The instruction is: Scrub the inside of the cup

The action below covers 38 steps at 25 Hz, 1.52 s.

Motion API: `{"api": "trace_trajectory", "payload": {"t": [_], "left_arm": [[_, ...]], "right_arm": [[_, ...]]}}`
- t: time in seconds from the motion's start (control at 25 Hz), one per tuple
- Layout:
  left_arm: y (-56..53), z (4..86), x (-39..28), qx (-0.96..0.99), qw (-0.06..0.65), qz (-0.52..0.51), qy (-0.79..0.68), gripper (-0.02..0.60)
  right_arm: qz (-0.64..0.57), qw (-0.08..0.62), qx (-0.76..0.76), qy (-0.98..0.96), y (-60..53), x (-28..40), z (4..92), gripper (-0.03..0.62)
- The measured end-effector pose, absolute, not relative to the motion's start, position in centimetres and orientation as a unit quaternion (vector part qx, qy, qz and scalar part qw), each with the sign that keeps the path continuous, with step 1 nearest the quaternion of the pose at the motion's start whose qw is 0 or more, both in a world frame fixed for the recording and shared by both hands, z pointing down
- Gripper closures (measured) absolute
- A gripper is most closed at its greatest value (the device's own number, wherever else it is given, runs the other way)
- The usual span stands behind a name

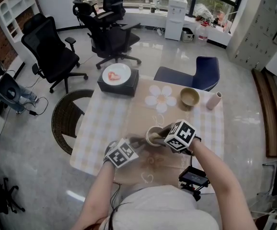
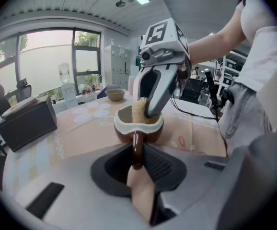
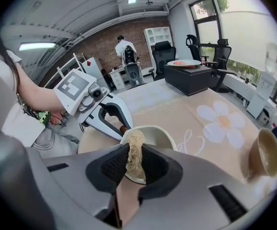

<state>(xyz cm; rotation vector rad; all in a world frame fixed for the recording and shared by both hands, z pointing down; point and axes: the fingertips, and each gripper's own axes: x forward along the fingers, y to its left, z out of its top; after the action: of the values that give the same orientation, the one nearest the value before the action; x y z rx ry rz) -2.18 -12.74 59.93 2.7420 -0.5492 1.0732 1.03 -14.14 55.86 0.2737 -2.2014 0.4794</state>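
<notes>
Likely fragile, the cup [image 2: 122,128] is clamped by its handle in the left gripper [image 2: 137,158], with the scrubber [image 3: 135,145] pinched in the right gripper [image 3: 134,164] inside it.

No words, brand names or numbers can be read anywhere. The only signs are black-and-white square code markers. In the head view, one set covers the faces of the cube [image 1: 121,153] on the left gripper [image 1: 142,141], just left of the cup [image 1: 153,139]. Another set covers the second cube [image 1: 181,134], on the right gripper [image 1: 158,133], just right of the cup. In the left gripper view, one marker on that second cube faces the camera above the cup.
</notes>
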Motion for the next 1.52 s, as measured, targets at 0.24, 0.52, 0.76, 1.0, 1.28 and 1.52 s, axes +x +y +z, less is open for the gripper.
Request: {"api": "trace_trajectory", "payload": {"t": [0.24,0.52,0.76,1.0,1.28,1.52], "left_arm": [[-12.7,59.8,-2.2,0.912,0.068,0.361,-0.182,0.515],[-12.6,59.8,-2.3,0.912,0.071,0.36,-0.184,0.515],[-12.5,59.6,-2.2,0.912,0.072,0.361,-0.182,0.515],[-12.8,59.5,-2.1,0.914,0.066,0.355,-0.184,0.515],[-12.7,59.7,-2.2,0.913,0.07,0.358,-0.184,0.515],[-12.7,59.9,-2.1,0.912,0.074,0.357,-0.186,0.515]], "right_arm": [[0.176,0.412,0.129,-0.885,-14.8,1.3,55.5,0.519],[0.037,0.427,0.18,-0.885,-16.6,1.9,54.7,0.52],[0.041,0.454,0.158,-0.876,-16.0,1.8,55.3,0.52],[0.113,0.471,0.095,-0.87,-14.2,1.7,55.4,0.52],[0.1,0.471,0.106,-0.87,-14.9,1.7,55.1,0.52],[0.003,0.479,0.128,-0.868,-16.0,1.3,54.8,0.519]]}}
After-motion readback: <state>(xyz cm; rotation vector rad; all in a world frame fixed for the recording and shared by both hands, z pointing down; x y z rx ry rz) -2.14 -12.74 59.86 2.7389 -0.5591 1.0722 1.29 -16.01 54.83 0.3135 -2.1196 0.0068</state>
